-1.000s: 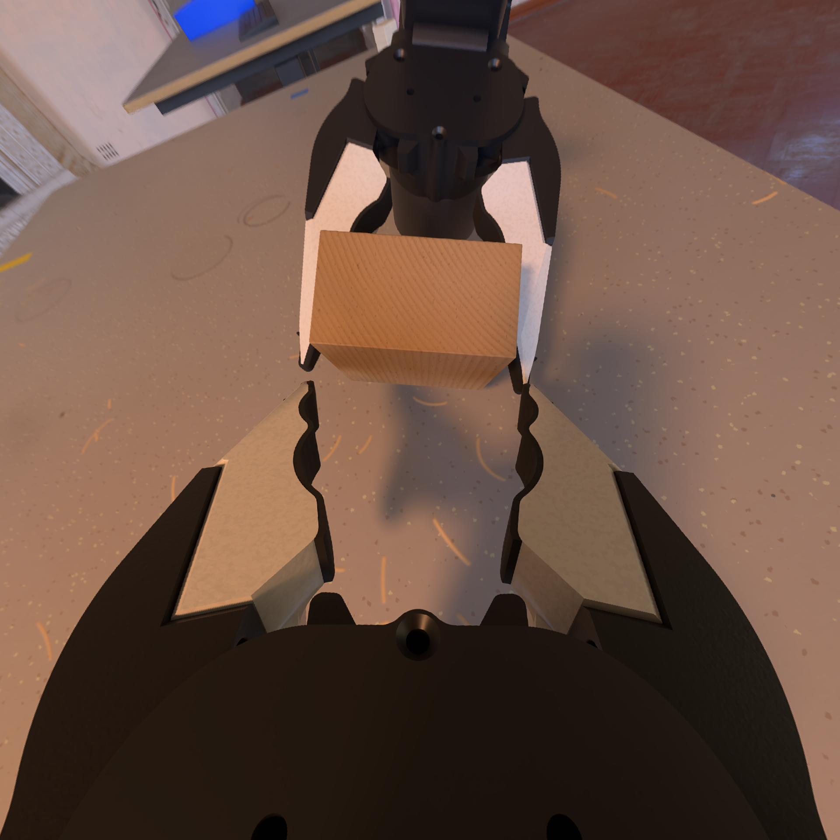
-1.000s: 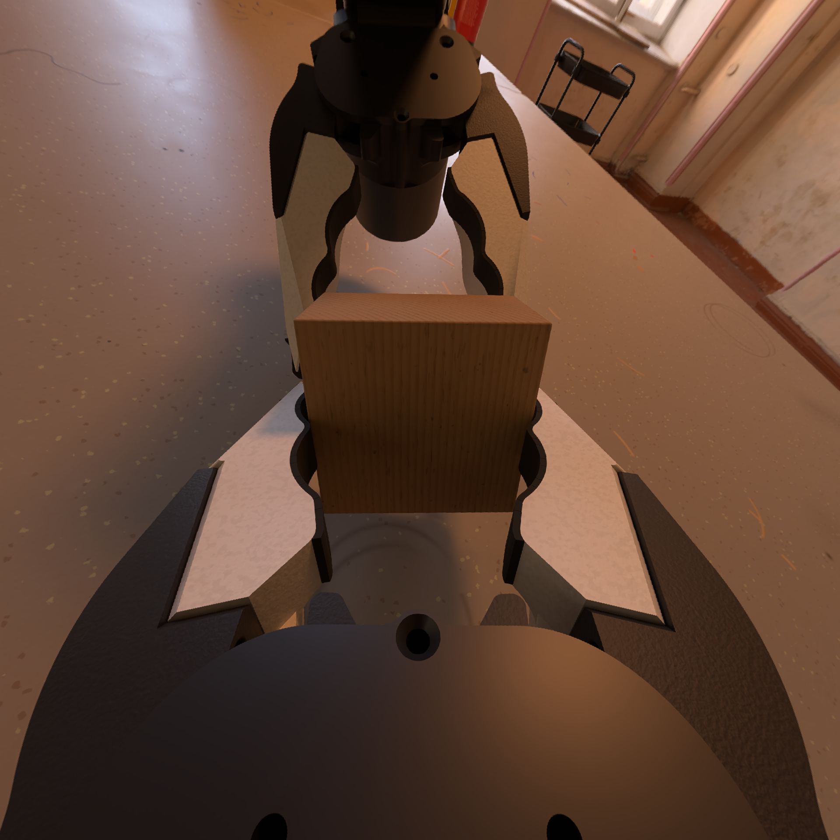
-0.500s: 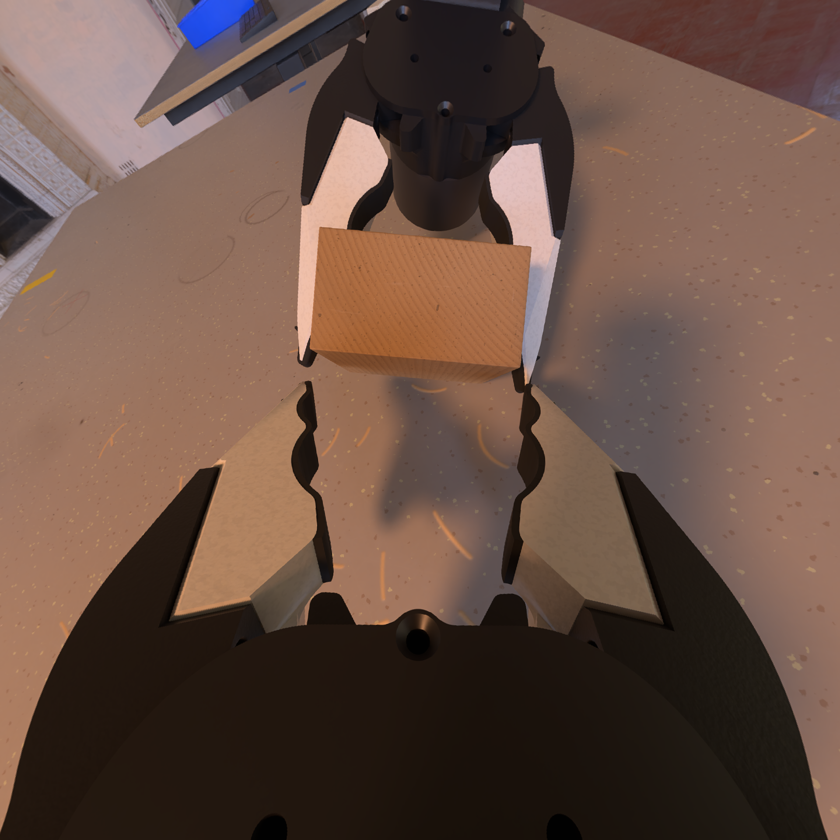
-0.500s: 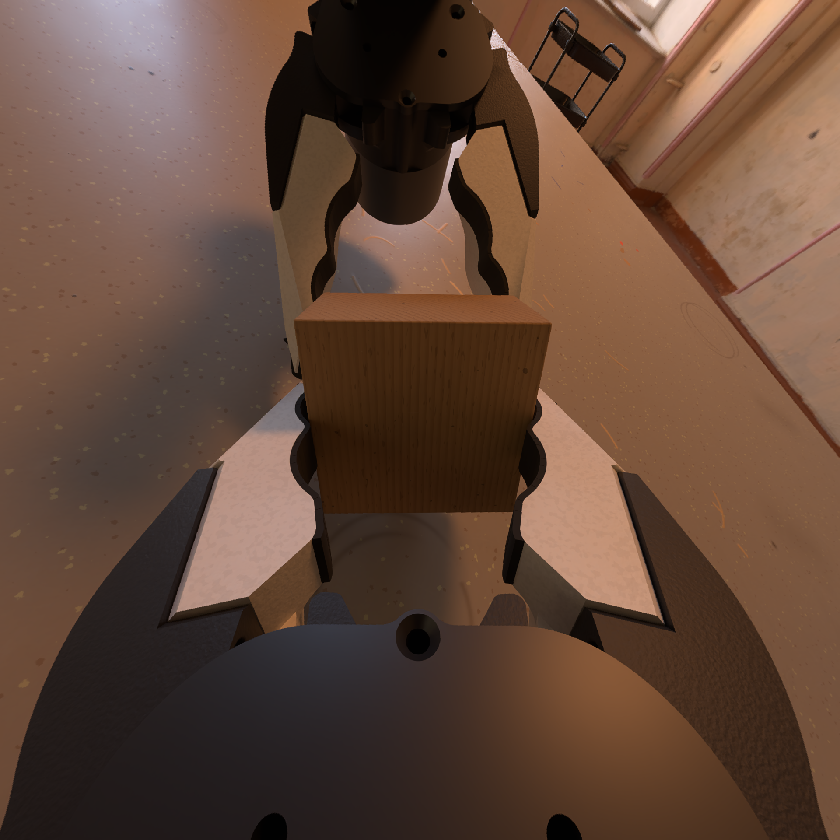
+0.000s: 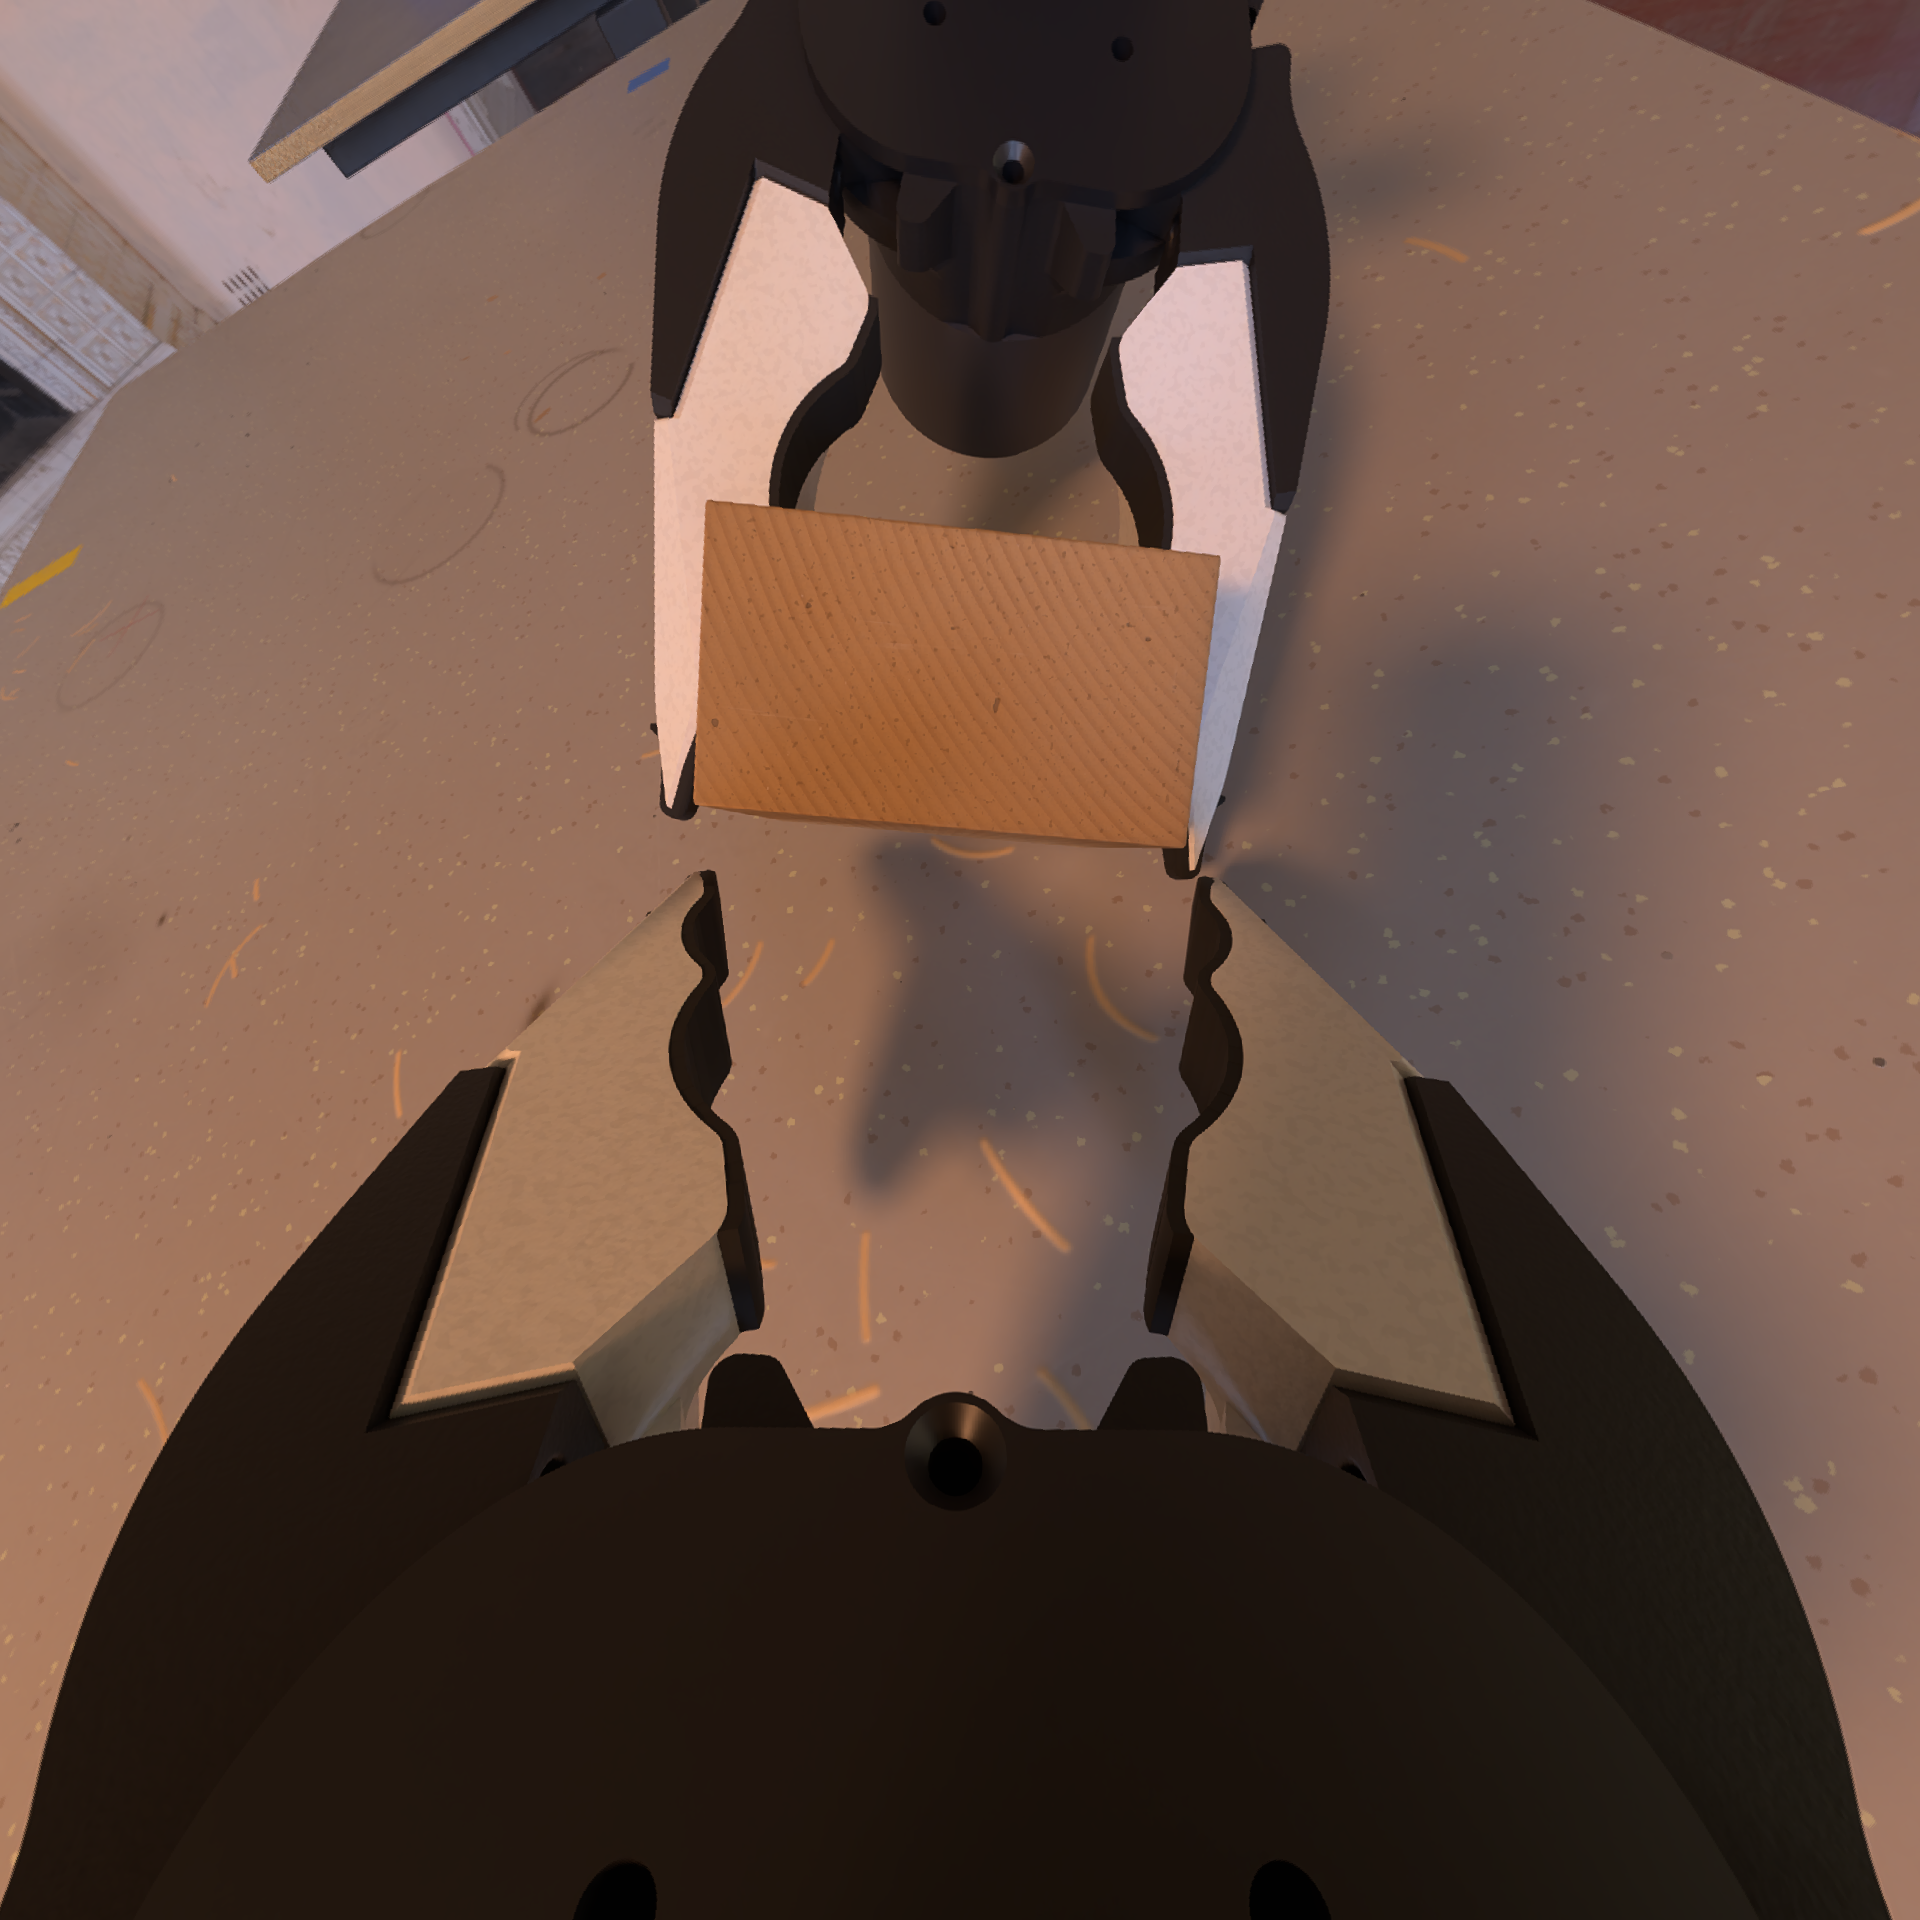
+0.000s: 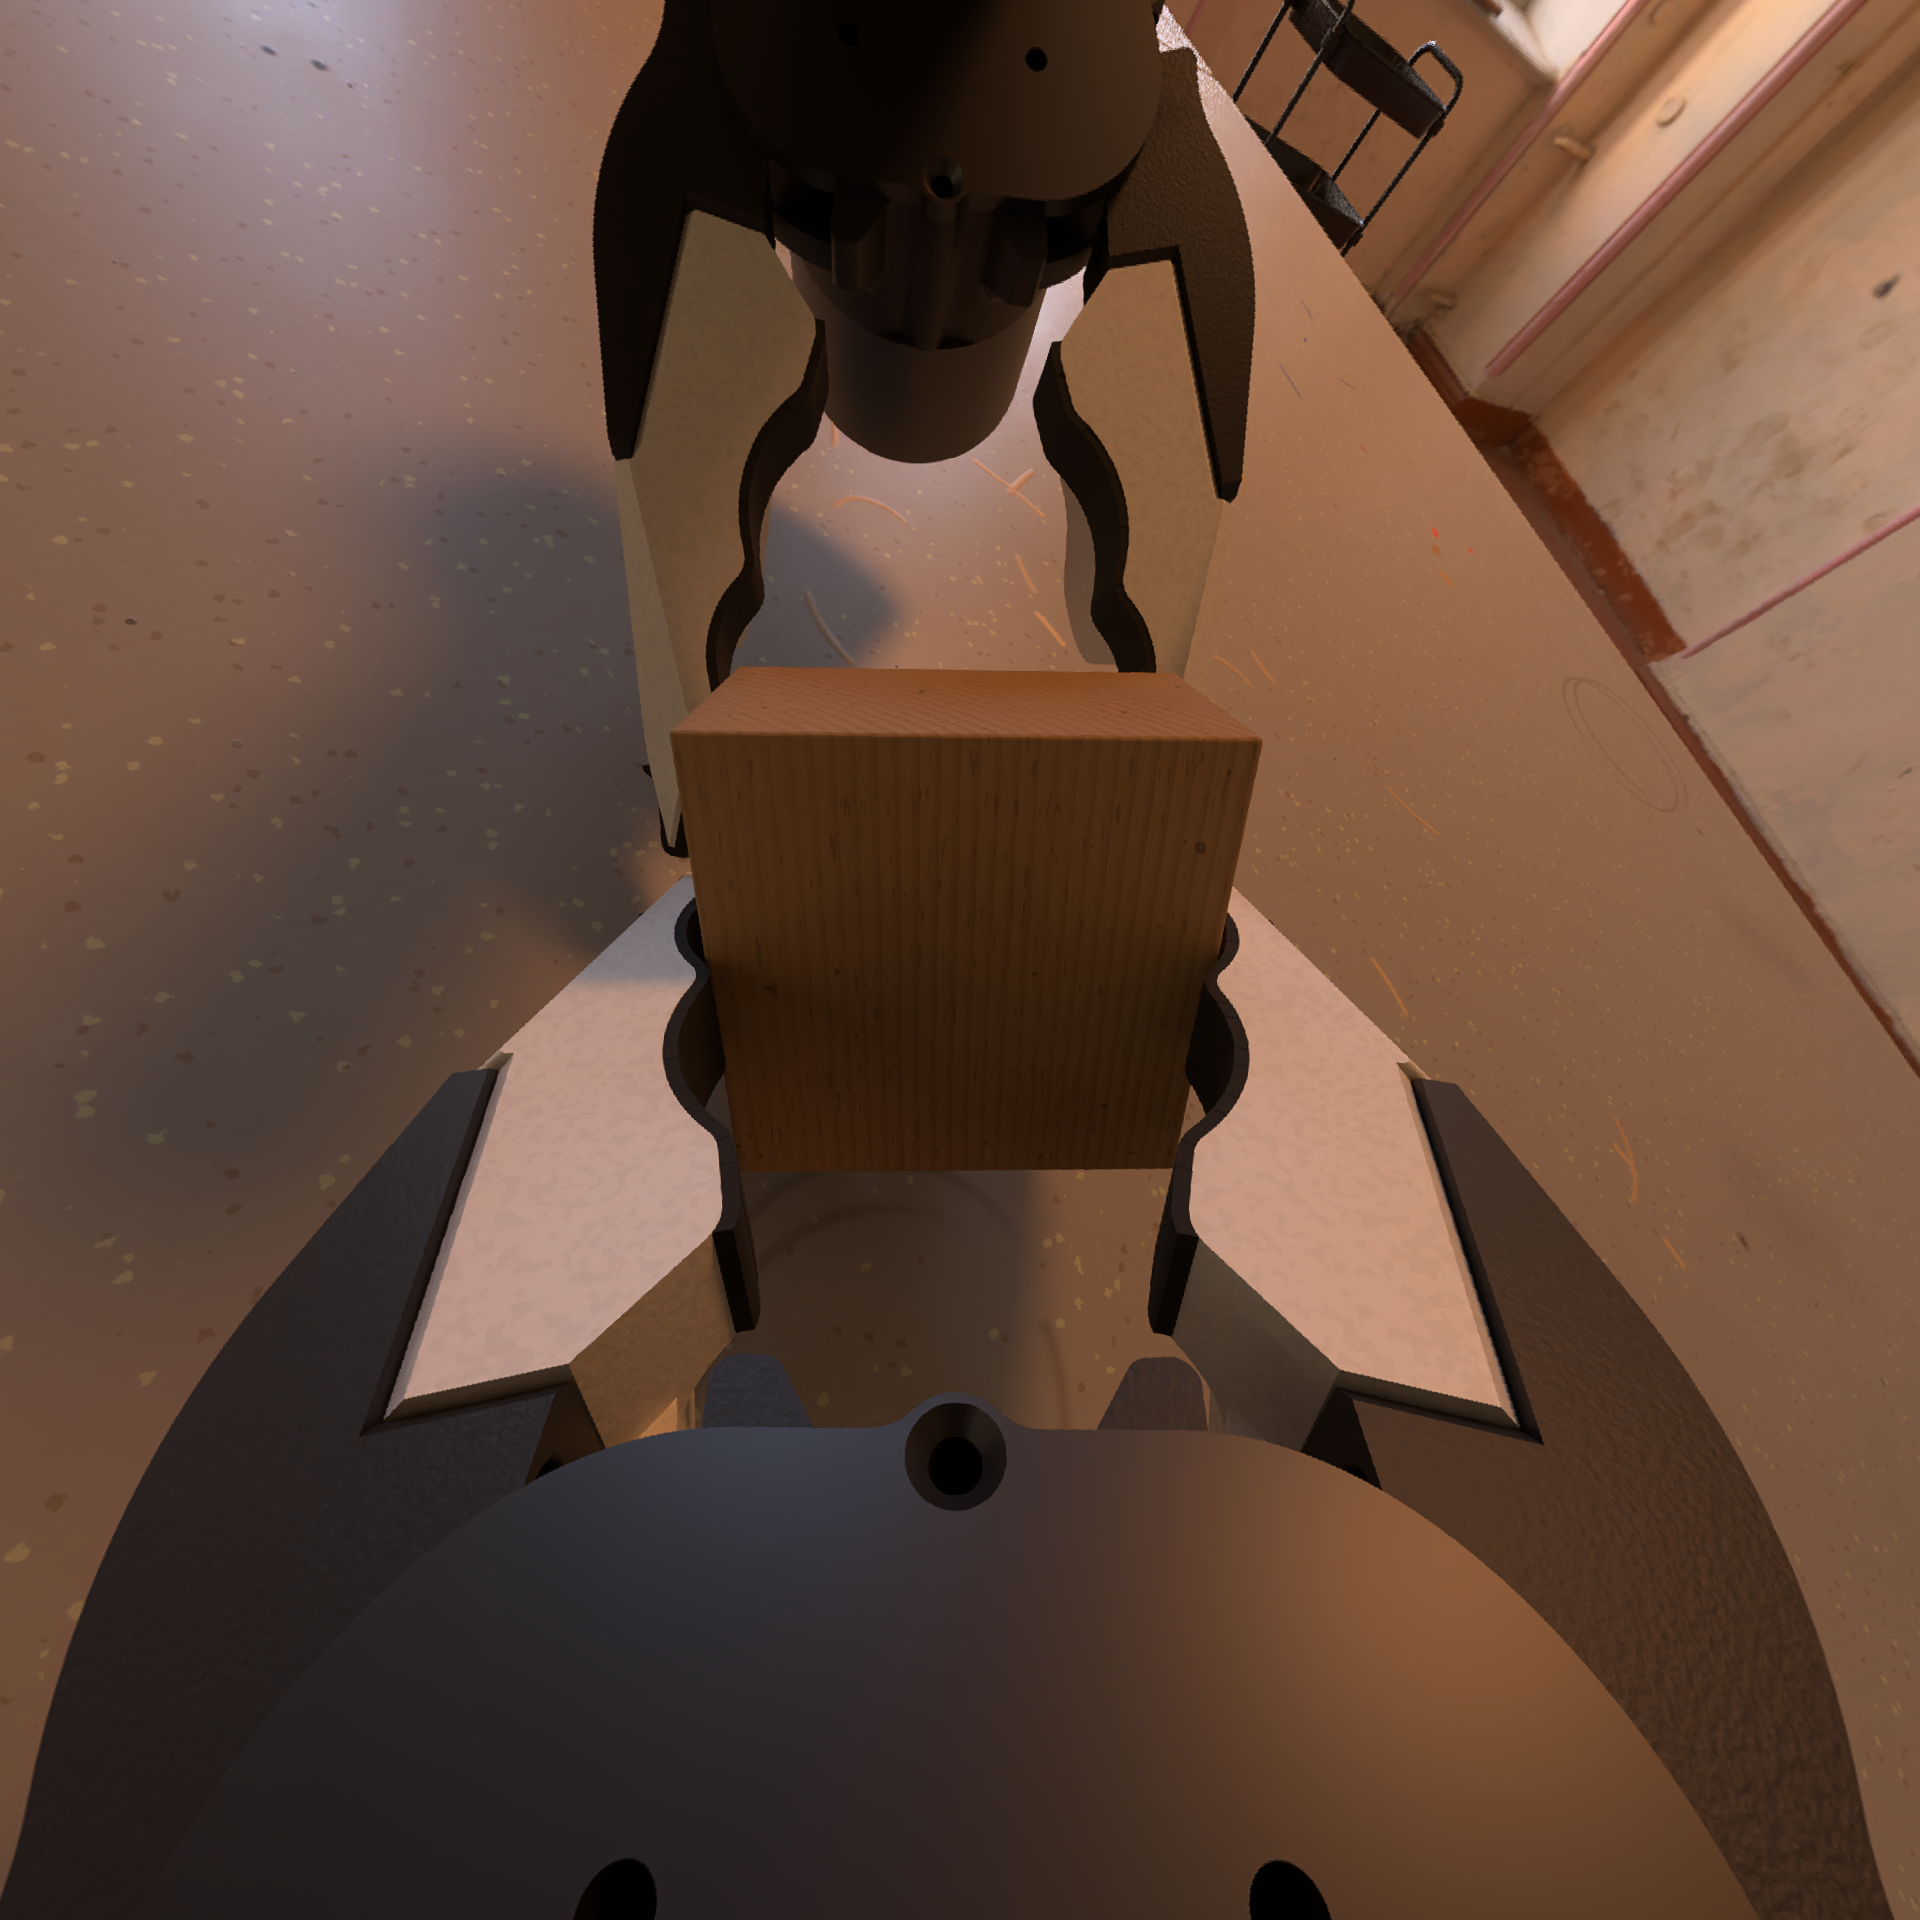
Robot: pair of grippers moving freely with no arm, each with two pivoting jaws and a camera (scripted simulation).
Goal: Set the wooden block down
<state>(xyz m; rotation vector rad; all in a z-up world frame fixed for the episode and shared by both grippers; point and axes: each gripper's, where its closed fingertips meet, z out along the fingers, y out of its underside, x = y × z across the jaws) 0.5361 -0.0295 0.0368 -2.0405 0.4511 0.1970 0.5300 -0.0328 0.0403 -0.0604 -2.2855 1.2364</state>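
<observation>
The left gripper (image 5: 954,894) is standing with its jaws apart and nothing between them, its fingers bracketing only bare table (image 5: 312,831) in the left wrist view. Directly ahead, the right gripper (image 5: 940,831) is facing it nose to nose and is clamping the wooden block (image 5: 951,686) between its white-padded fingers (image 5: 681,623); the tips of the two grippers are near each other but are not touching. A soft shadow is lying on the table under the block, which suggests the block is being carried just above the surface, not resting on it. In the right wrist view, the right gripper (image 6: 954,904) is closing on the block (image 6: 961,935) along its two side faces, with the block seated at the fingertips and its far top edge level. The left gripper (image 6: 935,748) is hanging just beyond, angled steeply downward. Risk — releasing while the block is above the table would let it drop and tip or bounce; lowering unevenly would land one edge first and twist it in the pads. A second risk — the closely facing fingertips could collide during descent. Both grippers are pointing down toward the table, tilted toward each other.
</observation>
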